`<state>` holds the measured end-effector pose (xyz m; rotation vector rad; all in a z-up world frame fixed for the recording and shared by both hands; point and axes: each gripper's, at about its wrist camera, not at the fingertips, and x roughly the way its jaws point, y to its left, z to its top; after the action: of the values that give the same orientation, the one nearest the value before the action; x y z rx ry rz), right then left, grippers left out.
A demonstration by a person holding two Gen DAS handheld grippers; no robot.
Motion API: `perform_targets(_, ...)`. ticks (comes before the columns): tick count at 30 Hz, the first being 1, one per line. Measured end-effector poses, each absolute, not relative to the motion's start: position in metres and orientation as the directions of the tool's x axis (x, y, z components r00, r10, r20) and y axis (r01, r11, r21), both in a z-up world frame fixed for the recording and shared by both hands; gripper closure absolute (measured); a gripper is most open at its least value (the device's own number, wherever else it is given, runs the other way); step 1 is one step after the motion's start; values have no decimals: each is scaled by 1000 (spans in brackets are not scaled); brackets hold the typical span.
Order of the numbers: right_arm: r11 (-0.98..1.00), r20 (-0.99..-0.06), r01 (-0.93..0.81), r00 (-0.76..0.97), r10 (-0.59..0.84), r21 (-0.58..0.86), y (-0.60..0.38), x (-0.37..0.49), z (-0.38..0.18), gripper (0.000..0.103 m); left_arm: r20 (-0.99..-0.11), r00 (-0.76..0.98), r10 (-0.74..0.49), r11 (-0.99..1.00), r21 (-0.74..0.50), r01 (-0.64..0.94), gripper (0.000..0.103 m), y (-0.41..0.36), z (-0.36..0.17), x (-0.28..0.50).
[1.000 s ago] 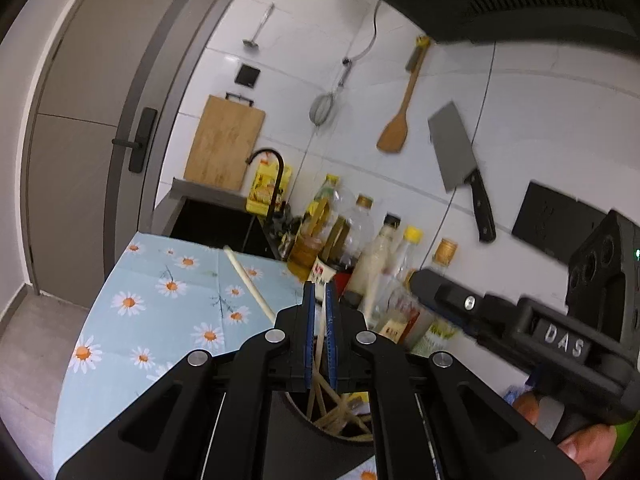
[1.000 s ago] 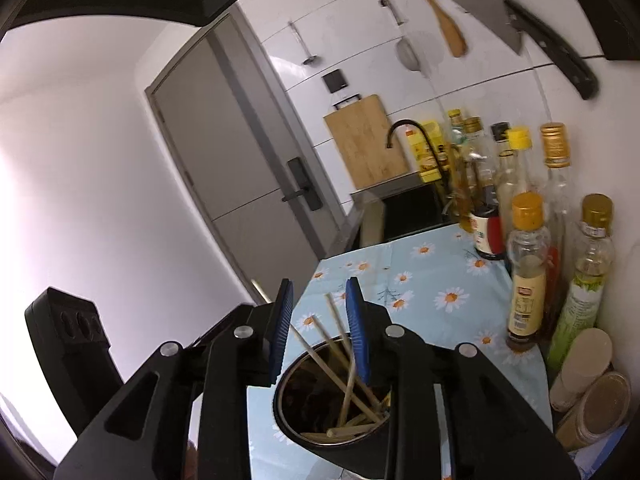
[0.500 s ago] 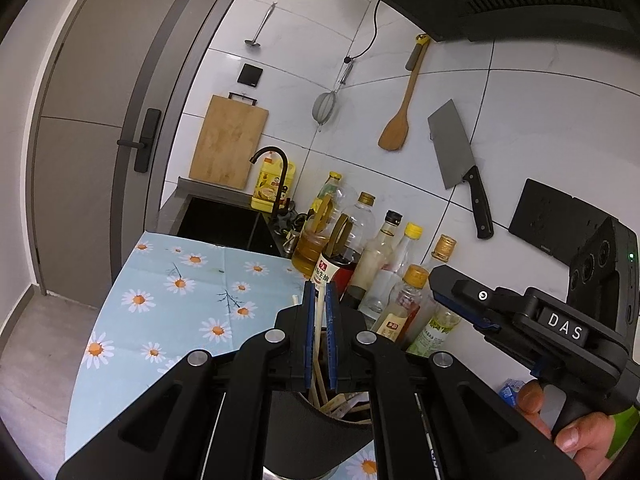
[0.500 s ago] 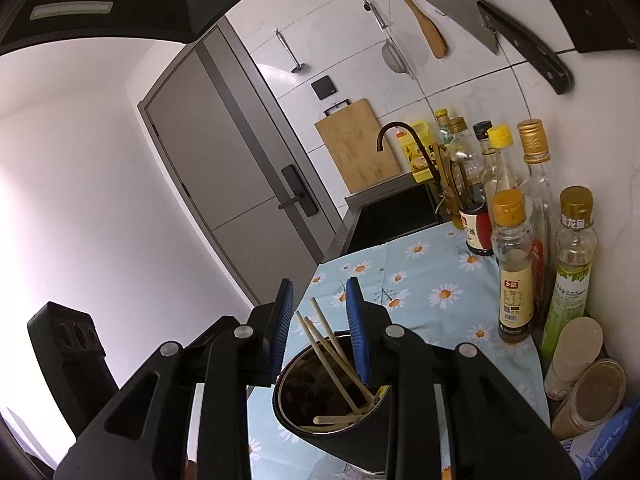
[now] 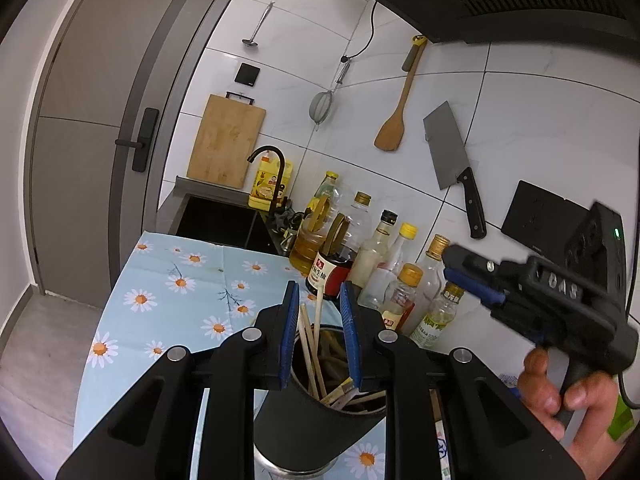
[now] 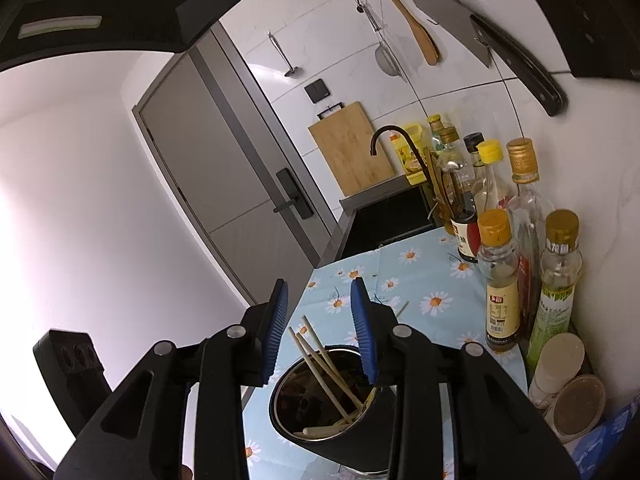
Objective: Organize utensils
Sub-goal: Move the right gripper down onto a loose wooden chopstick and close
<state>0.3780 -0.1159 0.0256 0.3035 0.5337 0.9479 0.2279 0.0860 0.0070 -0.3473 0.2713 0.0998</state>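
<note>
A black utensil cup (image 5: 308, 420) stands on the daisy-print cloth and holds several wooden chopsticks (image 5: 316, 340). My left gripper (image 5: 319, 334) is open just above the cup's mouth, its blue pads on either side of the chopsticks without touching them. In the right wrist view the cup (image 6: 344, 428) with chopsticks (image 6: 320, 364) sits right below my right gripper (image 6: 320, 332), which is open and empty. The right gripper also shows in the left wrist view (image 5: 472, 280), to the right of the cup.
A row of sauce and oil bottles (image 5: 384, 268) stands against the tiled wall right of the cup. A sink with a black tap (image 5: 268, 160) lies beyond the cloth (image 5: 160, 300). A cleaver (image 5: 452, 160), a wooden spatula (image 5: 394, 128) and a cutting board (image 5: 226, 140) hang on the wall.
My left gripper was shut on a chopstick; it lowered the chopstick into the cup and opened. The right gripper stayed open by the cup.
</note>
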Motion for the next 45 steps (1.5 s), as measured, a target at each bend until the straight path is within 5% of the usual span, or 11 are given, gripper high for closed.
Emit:
perform_targets(4,560,-349,-679,439,828,474,-103,387,39,55,-289,955,58,934,-323,-155,83,88,3,223)
perform_targets(15,645,-598,-532,289,747,549,-28,432,69,55,-286,955,76,911,-370,-183,79,100,-14,191)
perform_targets(24,802,-827,-353,119,550,482,61,470,24,55,-314,948,59,892,-409,-191,79,107,-38,163)
perform_targets(38,958,-962,-136,70,264,253,159,536,-37,55,-413,911,-18,872,-453,-188,79,103,-71,117)
perform_targets(45,988,-988,-7,12,153,153,176,555,-100,65,-444,895,-47,869,-461,-183,79,115,-77,101)
